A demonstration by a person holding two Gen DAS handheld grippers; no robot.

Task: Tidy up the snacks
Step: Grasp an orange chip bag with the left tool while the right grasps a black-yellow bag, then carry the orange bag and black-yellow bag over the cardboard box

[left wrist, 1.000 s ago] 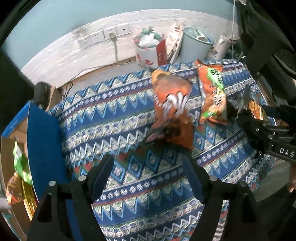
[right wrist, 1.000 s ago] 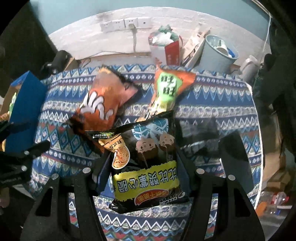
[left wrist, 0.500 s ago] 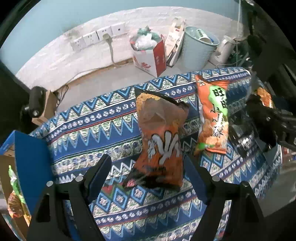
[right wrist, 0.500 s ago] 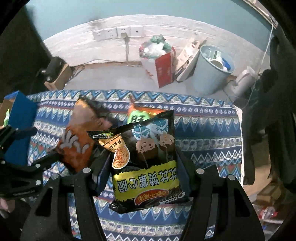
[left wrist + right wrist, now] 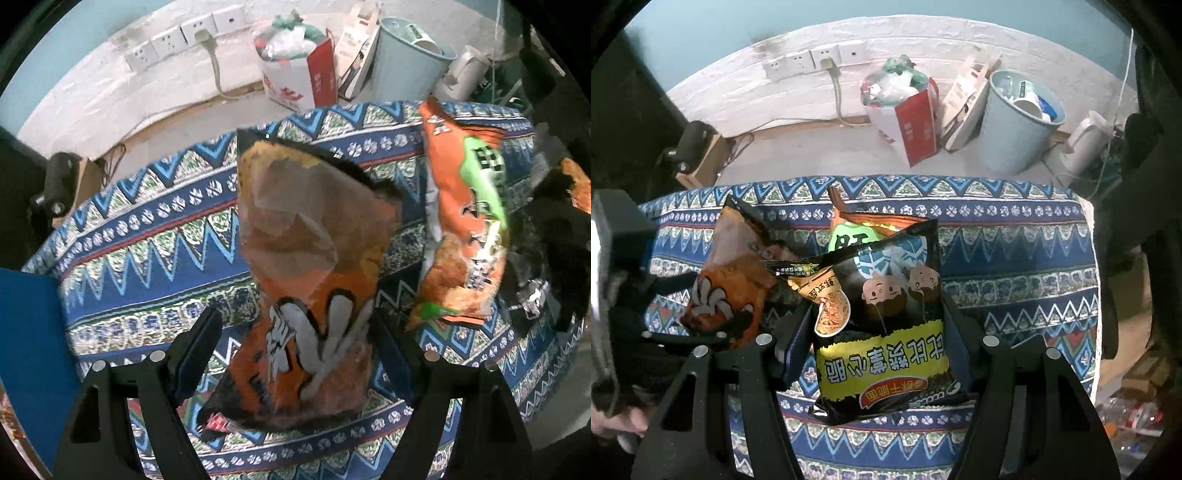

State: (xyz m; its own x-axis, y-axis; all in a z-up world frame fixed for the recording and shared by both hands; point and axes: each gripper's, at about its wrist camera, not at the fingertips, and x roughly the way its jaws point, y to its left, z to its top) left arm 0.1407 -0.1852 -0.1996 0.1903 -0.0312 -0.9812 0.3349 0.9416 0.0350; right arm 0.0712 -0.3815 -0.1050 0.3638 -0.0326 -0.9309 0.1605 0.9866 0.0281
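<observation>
Left claw: apart, astride the orange snack bag lying on the desk; jaws have just been opening.
Right claw: clamped on the black snack bag.
Orange-green bag: beside the orange one.

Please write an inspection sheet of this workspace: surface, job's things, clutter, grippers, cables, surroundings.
Surface: table under a patterned cloth, mostly bare on its right side.
Job's things: orange bag and orange-green bag lie on the cloth; black bag is lifted; blue box at the left edge.
Clutter: nothing seen on the cloth.
Grippers: left gripper open, jaws astride the orange bag's lower end, not pressing; its jaws have just been opening. Right gripper shut on the black bag.
Cables: one plug with cord in the wall sockets, running down to the floor.
Surroundings: full paper bag, pale bin, white kettle on the floor behind.
</observation>
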